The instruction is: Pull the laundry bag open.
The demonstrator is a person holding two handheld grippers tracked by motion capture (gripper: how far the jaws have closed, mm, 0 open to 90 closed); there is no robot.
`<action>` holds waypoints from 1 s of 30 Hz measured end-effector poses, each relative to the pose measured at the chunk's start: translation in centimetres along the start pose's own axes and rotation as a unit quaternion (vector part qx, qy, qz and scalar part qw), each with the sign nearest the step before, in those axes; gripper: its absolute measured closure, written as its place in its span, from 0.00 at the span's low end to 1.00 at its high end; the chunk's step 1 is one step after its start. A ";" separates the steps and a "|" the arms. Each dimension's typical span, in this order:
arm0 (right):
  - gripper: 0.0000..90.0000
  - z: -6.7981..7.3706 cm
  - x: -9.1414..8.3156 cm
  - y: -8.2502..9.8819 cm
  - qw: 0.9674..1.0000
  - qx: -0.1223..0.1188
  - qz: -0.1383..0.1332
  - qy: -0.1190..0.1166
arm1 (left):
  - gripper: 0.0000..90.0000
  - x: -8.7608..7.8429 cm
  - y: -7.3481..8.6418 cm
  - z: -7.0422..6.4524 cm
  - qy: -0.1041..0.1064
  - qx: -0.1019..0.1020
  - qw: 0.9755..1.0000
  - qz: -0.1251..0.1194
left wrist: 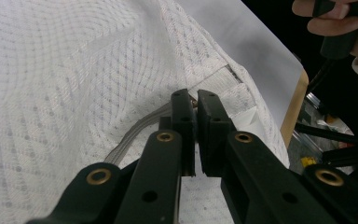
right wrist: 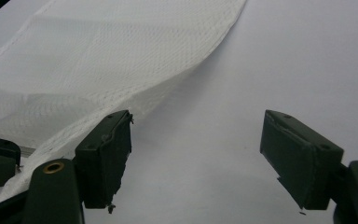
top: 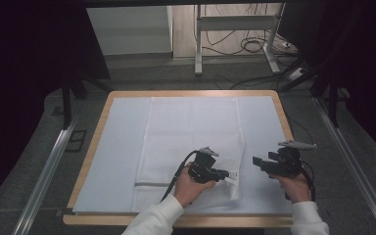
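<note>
Left gripper [left wrist: 195,100] pinches the mesh bag's [top: 191,132] zipper pull [left wrist: 193,100].
Right gripper [right wrist: 196,140] hovers beside, jaws spread wide over the white table cover [right wrist: 284,56].

The counter [top: 98,147] is seen whole from above and in front by the high view. The white mesh cloth [left wrist: 74,70] is viewed close up, along the jaws, by both gripper views.

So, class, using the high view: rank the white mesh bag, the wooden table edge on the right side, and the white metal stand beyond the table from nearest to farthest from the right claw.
1. White mesh bag: just left of the right claw, its lifted corner closest.
2. Wooden table edge: to the claw's right, a little farther off.
3. White metal stand: on the floor past the table's far side, clearly farthest.
</note>
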State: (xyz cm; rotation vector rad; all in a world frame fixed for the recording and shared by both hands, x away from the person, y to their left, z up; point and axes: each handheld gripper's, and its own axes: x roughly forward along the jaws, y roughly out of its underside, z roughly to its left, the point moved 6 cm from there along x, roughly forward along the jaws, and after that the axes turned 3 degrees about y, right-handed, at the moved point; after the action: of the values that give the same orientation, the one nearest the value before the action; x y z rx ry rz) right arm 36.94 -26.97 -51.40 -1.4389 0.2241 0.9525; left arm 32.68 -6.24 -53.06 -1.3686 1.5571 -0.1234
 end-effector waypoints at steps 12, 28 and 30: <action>0.27 0.7 0.0 -0.1 1.000 0.010 0.006 -0.025 | 0.96 -0.2 -0.1 0.3 -0.002 -0.002 1.000 -0.003; 0.26 3.0 1.3 0.2 0.996 0.044 0.035 -0.073 | 0.96 0.2 0.1 0.0 -0.003 0.004 1.000 0.003; 0.26 3.3 1.5 0.3 0.995 0.046 0.039 -0.076 | 0.96 0.2 0.1 0.0 -0.003 0.007 1.000 0.006</action>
State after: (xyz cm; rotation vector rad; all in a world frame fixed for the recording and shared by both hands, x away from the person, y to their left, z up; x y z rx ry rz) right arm 36.37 -23.42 -52.00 -1.2742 0.2091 1.0973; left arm 32.65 -6.38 -53.29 -1.3468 1.5566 -0.1225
